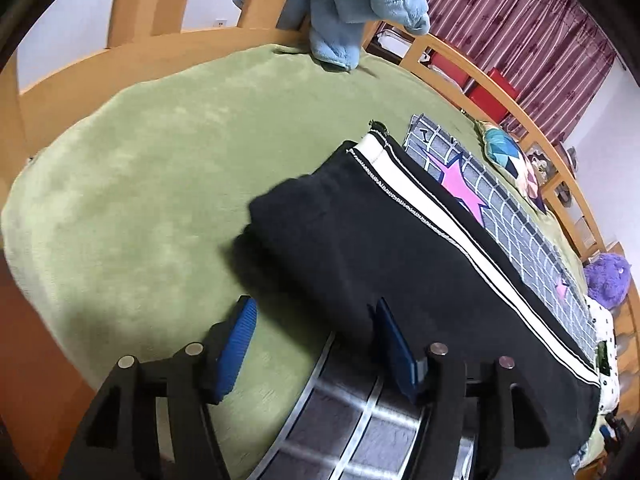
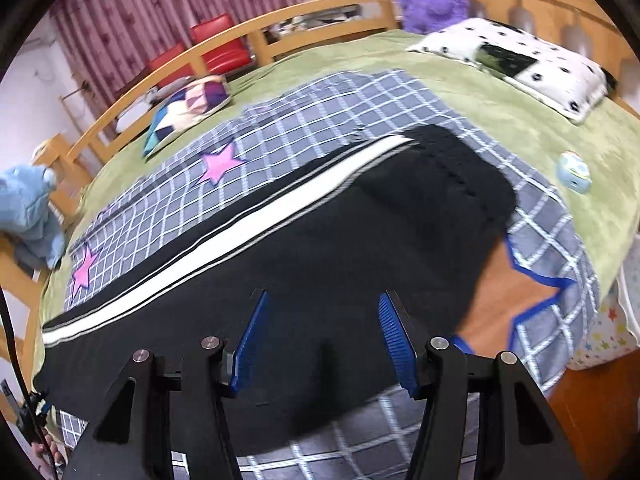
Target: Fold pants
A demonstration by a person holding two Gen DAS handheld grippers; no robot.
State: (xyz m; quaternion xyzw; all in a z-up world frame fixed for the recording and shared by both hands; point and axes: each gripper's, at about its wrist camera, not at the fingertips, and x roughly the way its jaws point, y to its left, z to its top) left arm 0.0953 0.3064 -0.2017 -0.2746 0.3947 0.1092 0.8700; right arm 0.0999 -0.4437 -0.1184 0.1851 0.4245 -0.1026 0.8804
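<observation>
Black pants [image 1: 360, 240] with a white side stripe lie stretched out flat on a grey checked blanket [image 1: 520, 232] with pink stars, on a green bed cover [image 1: 160, 160]. The left gripper [image 1: 316, 340] hovers open at the near edge of the pants; its right pad [image 1: 394, 344] is over the black cloth, its left pad [image 1: 240, 344] over the green cover. In the right wrist view the pants [image 2: 320, 240] fill the middle, waist end to the right. The right gripper [image 2: 324, 340] stands open above the black cloth, its pads gripping nothing.
A wooden bed rail [image 1: 120, 56] runs round the mattress, with a light-blue fleece garment [image 1: 360, 12] hanging over it. A dotted white pillow [image 2: 540, 60], a colourful cushion [image 2: 188, 108], a purple plush toy [image 2: 432, 0] and a small round pale-blue object [image 2: 574, 172] lie on the bed.
</observation>
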